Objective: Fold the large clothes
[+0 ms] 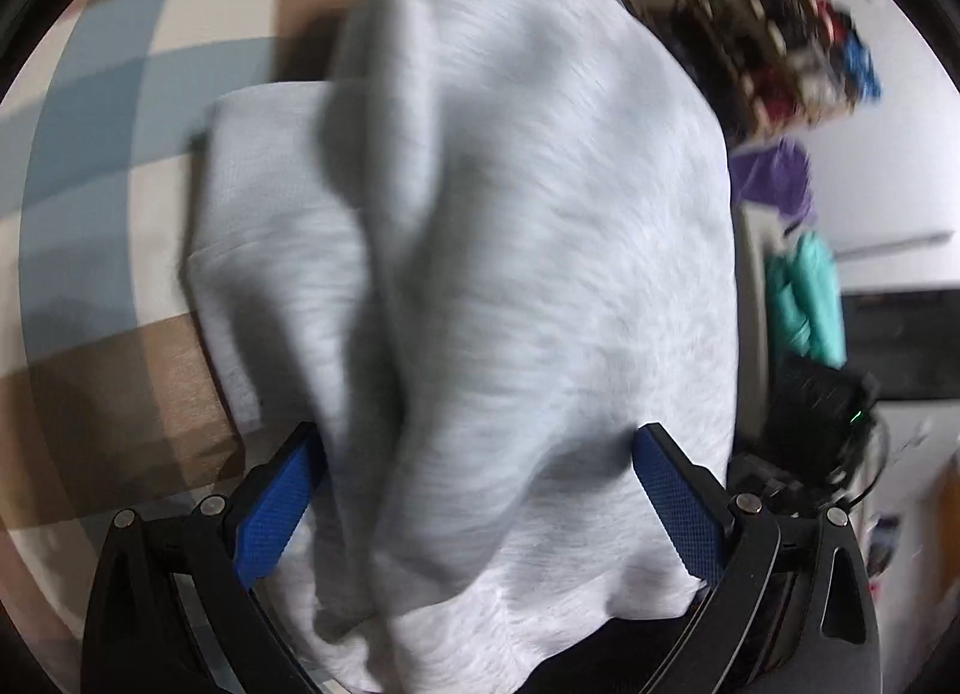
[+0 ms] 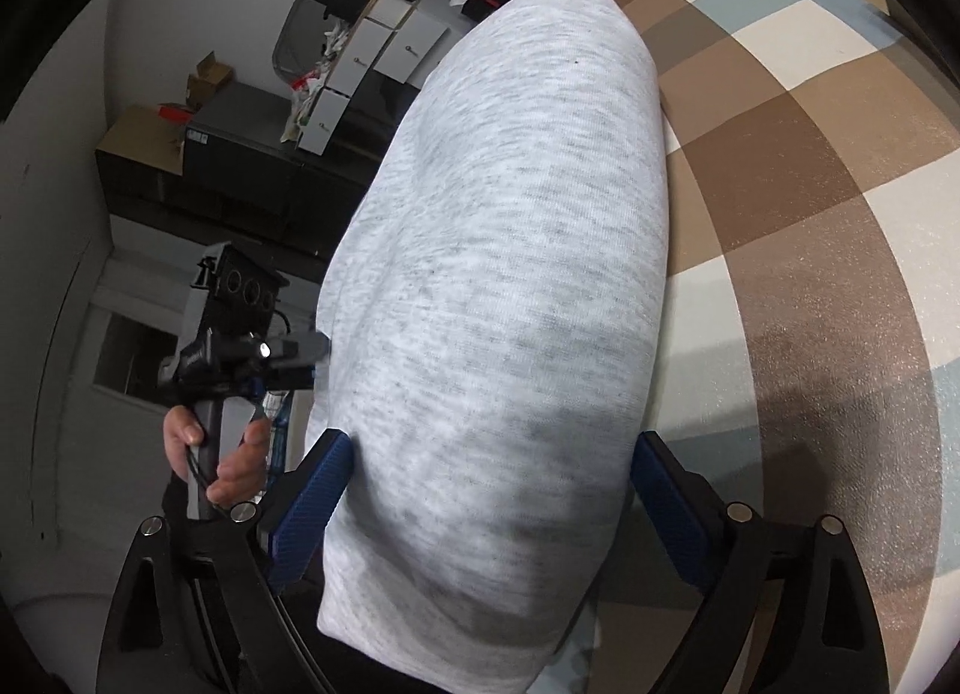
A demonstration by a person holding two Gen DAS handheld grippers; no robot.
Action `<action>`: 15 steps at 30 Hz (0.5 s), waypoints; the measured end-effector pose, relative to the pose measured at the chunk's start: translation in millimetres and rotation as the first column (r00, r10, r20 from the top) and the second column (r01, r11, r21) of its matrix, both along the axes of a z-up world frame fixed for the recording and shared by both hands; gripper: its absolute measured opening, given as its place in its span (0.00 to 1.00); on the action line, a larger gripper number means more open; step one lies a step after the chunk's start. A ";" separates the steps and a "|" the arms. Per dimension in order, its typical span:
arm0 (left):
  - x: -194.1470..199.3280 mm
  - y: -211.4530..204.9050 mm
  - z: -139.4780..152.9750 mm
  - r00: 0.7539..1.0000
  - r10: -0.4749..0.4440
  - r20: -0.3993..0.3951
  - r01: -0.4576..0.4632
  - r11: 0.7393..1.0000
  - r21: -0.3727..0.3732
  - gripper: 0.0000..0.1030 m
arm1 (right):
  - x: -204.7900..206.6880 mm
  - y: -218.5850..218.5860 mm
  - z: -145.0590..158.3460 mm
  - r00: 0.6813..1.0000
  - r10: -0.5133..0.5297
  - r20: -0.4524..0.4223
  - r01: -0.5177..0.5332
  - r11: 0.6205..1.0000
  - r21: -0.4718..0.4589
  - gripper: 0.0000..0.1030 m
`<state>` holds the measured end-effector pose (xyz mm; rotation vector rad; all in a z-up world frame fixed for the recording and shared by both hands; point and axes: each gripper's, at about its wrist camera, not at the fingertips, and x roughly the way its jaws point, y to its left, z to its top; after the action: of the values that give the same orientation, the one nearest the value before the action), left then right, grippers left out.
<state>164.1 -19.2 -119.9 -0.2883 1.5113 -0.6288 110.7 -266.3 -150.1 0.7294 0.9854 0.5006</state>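
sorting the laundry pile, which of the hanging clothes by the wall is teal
The lower garment, below the purple one; only it is teal.

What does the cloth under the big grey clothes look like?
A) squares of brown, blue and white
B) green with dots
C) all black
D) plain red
A: in both wrist views the grey garment lies on a checked cover of brown, light blue and white squares.
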 end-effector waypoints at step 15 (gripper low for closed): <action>30.3 48.5 -10.8 0.983 0.182 -0.018 -0.183 0.983 -0.021 0.96 | -11.1 0.8 0.0 1.000 0.014 -0.006 -0.014 1.000 -0.022 0.94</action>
<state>194.4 29.4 -130.7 -0.4446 1.4739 -0.4985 99.6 -265.5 -150.1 0.7049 1.0003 0.4998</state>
